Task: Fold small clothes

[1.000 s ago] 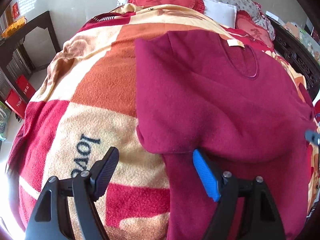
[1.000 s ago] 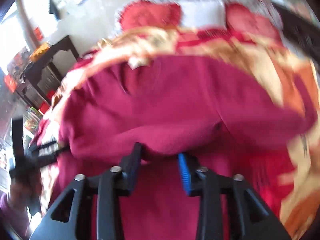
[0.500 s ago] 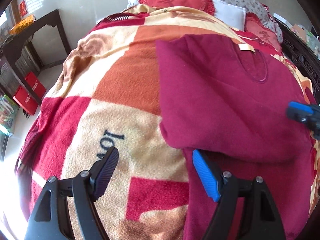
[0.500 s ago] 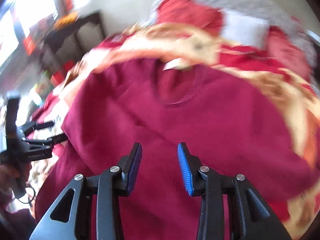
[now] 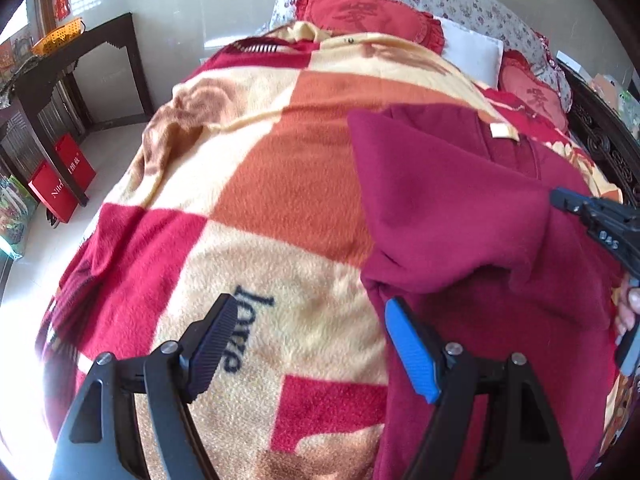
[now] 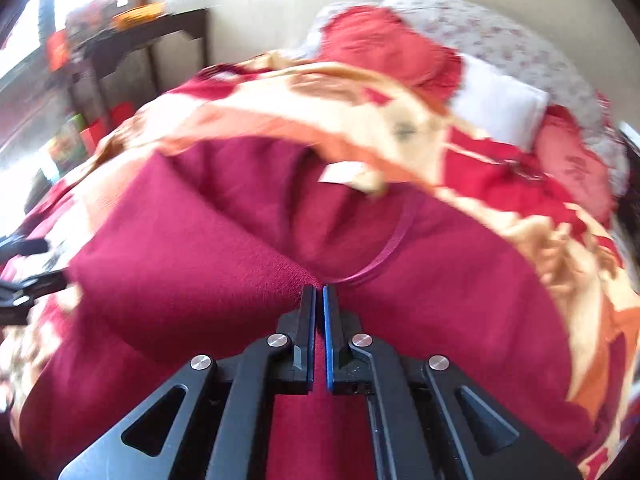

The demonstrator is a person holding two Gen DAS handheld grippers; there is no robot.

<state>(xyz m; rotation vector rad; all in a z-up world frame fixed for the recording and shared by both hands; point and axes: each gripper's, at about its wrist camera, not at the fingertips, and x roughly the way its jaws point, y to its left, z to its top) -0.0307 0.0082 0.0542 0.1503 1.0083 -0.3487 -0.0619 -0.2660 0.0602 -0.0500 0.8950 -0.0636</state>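
A dark red fleece top (image 5: 448,208) lies on a checked blanket (image 5: 280,184) on a bed, its left side folded over toward the middle, a cream label (image 5: 500,131) at the neck. My left gripper (image 5: 308,344) is open and empty, just left of the top's folded edge. My right gripper (image 6: 319,300) is shut, its tips at the edge of the folded flap (image 6: 192,268) below the neckline (image 6: 384,256); it looks pinched on that fabric. It also shows in the left wrist view (image 5: 592,220) at the far right.
Red heart cushions (image 5: 360,16) and a white pillow (image 5: 472,52) lie at the head of the bed. A dark wooden table (image 5: 68,64) and red boxes (image 5: 60,184) stand on the floor to the left. A dark carved bed frame (image 5: 600,136) runs along the right.
My right gripper closed from open and moved up to the flap's edge near the neckline. My left gripper drifted left, away from the top, still open.
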